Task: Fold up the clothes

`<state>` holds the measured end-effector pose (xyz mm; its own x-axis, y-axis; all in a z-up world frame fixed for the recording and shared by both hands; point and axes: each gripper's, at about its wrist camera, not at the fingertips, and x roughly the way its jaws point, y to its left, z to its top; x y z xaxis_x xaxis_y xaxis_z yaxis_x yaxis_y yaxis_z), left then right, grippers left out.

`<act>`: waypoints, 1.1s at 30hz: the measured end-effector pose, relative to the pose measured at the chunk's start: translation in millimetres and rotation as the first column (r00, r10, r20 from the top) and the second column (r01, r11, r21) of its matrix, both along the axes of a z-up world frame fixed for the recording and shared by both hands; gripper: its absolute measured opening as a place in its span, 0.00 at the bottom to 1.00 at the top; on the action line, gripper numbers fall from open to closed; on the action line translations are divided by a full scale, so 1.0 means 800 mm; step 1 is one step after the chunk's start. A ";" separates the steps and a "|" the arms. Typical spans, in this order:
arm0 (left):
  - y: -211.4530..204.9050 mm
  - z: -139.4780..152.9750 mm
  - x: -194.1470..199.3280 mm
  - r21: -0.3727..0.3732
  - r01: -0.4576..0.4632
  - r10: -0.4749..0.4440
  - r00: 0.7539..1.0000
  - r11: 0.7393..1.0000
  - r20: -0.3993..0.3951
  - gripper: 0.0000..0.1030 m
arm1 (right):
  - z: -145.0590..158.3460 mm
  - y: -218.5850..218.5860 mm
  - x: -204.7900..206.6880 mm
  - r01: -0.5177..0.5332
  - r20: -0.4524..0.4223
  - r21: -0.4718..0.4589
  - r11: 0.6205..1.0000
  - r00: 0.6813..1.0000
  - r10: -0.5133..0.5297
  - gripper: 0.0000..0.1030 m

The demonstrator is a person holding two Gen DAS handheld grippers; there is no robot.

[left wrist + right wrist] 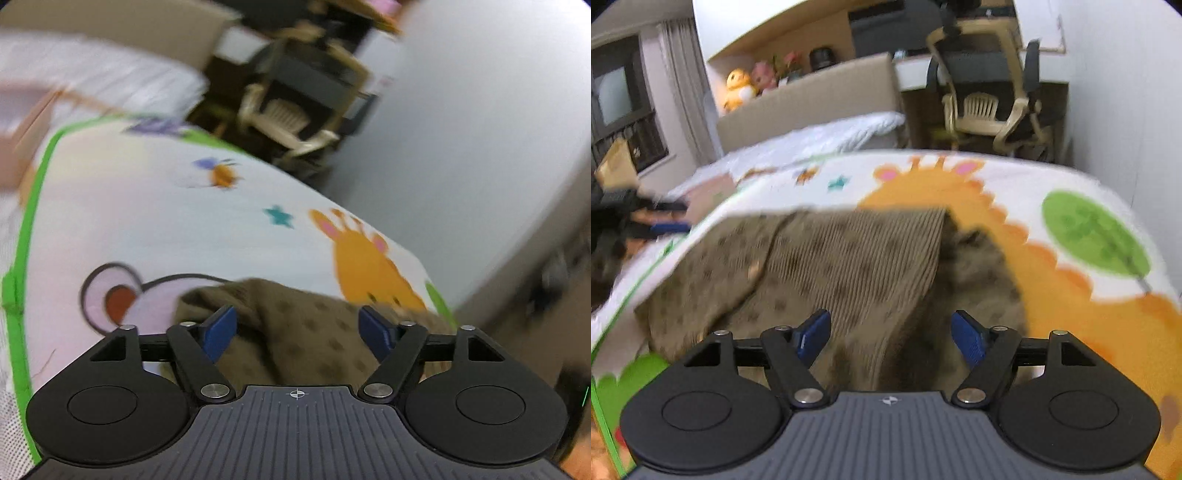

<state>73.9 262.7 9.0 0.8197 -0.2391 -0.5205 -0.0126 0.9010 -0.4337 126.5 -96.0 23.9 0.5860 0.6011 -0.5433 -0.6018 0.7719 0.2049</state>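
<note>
A white cartoon-printed play mat (1015, 177) is spreading across nearly the whole near field in both views, its green border (26, 229) running along the left edge in the left wrist view and its far edge curving just in front of the dark floor and furniture beyond. Much of the mat is lying bare: the stretch to the far left in the left wrist view and the orange-and-green printed area to the right in the right wrist view are offering open room. A brown spotted garment (820, 266) is lying crumpled on the mat, its ribbed hem band (871, 251) facing up through the middle and a darker fold bunching at its right side; it is reaching close to the mat's left border. A white wall (461, 147) is closing off the right side. Far beyond the mat, a cream office chair (982, 107) is standing by a desk, a cardboard panel (812, 99) is leaning behind white bedding (827, 136), and soft toys (742, 88) are sitting on a shelf. The right gripper (890, 332) is hovering over the near part of the garment, its blue pads wide apart and holding nothing. The left gripper (297, 328) is hovering over the garment's near edge, jaws likewise spread wide and empty; both views are blurred.
</note>
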 end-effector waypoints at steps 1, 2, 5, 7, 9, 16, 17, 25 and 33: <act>-0.015 0.002 0.000 0.032 0.027 -0.027 0.999 0.999 0.016 0.85 | 0.008 0.004 0.004 0.001 0.019 0.003 1.000 1.000 -0.001 0.71; -0.031 0.002 0.000 0.059 0.052 -0.054 0.998 0.997 0.032 0.89 | 0.017 0.008 0.008 0.003 0.039 0.007 1.000 0.999 -0.003 0.73; -0.074 -0.015 0.012 0.093 0.113 -0.115 0.993 0.989 0.020 0.91 | 0.019 0.044 0.028 0.005 0.072 -0.038 0.999 0.997 -0.003 0.80; -0.093 -0.033 0.021 0.131 0.123 -0.122 0.992 0.984 -0.022 0.91 | 0.021 0.068 0.041 0.008 0.094 -0.068 0.998 0.996 -0.001 0.83; -0.105 -0.051 0.024 0.208 0.115 -0.104 0.993 0.971 -0.060 0.91 | 0.014 0.091 0.056 0.022 0.106 -0.126 0.992 0.994 -0.009 0.83; -0.097 -0.068 0.008 0.251 0.108 -0.099 0.994 0.962 -0.046 0.95 | 0.011 0.082 0.065 0.111 0.227 -0.202 0.973 0.972 -0.063 0.91; -0.096 -0.070 0.006 0.252 0.106 -0.097 0.994 0.962 -0.046 0.96 | 0.014 0.073 0.063 0.128 0.275 -0.233 0.964 0.960 -0.061 0.94; -0.091 -0.075 -0.004 0.226 0.100 -0.100 0.995 0.969 -0.010 0.98 | -0.032 0.045 0.066 0.091 0.395 -0.531 0.843 0.906 0.151 0.95; -0.091 -0.074 -0.006 0.220 0.103 -0.103 0.995 0.970 -0.010 1.00 | -0.020 0.082 0.069 -0.049 0.429 -0.463 0.885 0.862 0.271 0.92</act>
<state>68.8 189.6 -50.5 0.7973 -0.2018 -0.5688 0.0855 0.9707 -0.2244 182.0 -30.4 7.9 0.7502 0.4858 -0.4486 -0.6596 0.5975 -0.4559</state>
